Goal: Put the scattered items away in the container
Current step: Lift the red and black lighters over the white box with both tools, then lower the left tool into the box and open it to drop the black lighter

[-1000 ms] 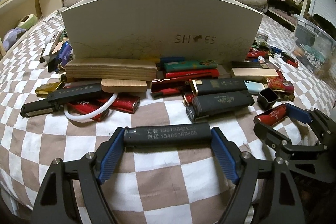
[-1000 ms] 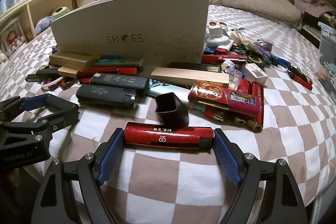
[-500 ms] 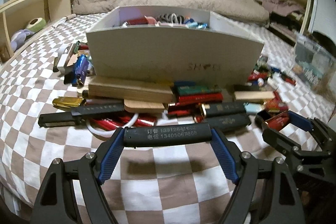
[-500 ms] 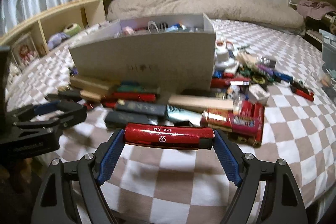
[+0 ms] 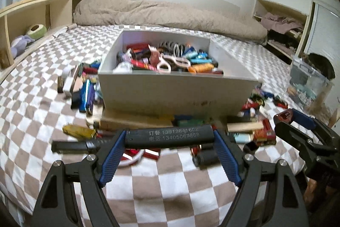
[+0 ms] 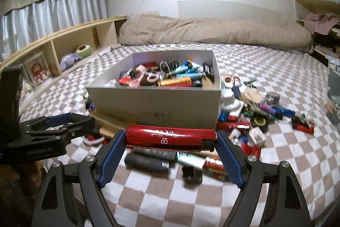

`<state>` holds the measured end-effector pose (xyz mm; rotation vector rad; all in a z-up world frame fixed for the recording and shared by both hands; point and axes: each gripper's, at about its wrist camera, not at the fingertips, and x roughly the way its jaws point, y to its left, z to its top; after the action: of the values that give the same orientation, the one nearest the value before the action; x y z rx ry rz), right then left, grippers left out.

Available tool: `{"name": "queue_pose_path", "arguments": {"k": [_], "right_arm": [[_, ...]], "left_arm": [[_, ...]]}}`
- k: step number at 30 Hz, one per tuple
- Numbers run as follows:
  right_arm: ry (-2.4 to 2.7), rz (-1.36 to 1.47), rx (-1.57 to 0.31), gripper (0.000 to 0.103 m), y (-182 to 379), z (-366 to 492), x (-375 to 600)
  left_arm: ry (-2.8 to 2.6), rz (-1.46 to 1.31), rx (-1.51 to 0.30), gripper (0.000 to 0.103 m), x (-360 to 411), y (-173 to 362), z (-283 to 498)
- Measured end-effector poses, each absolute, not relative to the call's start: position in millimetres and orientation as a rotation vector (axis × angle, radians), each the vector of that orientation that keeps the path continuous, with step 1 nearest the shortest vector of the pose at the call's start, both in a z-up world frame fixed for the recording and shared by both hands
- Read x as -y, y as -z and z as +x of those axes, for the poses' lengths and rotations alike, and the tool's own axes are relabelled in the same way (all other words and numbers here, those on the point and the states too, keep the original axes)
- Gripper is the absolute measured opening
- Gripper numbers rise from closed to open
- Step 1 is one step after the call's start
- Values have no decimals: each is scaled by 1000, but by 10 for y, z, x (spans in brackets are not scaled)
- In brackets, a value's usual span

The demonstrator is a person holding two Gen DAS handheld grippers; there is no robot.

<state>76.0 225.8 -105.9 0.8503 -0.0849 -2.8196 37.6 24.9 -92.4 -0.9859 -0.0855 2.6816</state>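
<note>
Your left claw pinches a black lighter crosswise; your right claw pinches a red lighter crosswise. The open box lies straight ahead on the bed, both claws about equally near.

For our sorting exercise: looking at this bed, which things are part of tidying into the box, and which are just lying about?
Part of the job:
- white box
- black lighter in the left gripper
- red lighter in the right gripper
- loose lighters on the bedspread

Just lying about:
- beige duvet
- stuffed toy
- curtain
</note>
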Motion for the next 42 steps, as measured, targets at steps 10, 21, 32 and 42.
{"name": "queue_pose_path", "arguments": {"k": [10,21,32,42], "right_arm": [[2829,717,63,84,641,489,-2275],[2770,656,156,84,298,19,-2397],[2734,716,212,84,404,-386,-2440],[2701,774,239,84,595,-440,-2453]], "left_arm": [[-2725,-836,104,82,-189,358,40],[-2764,-743,153,82,-193,-43,-561],[-2668,-909,273,82,-256,24,-1281],[-2665,-1121,213,82,-353,305,-1969]]}}
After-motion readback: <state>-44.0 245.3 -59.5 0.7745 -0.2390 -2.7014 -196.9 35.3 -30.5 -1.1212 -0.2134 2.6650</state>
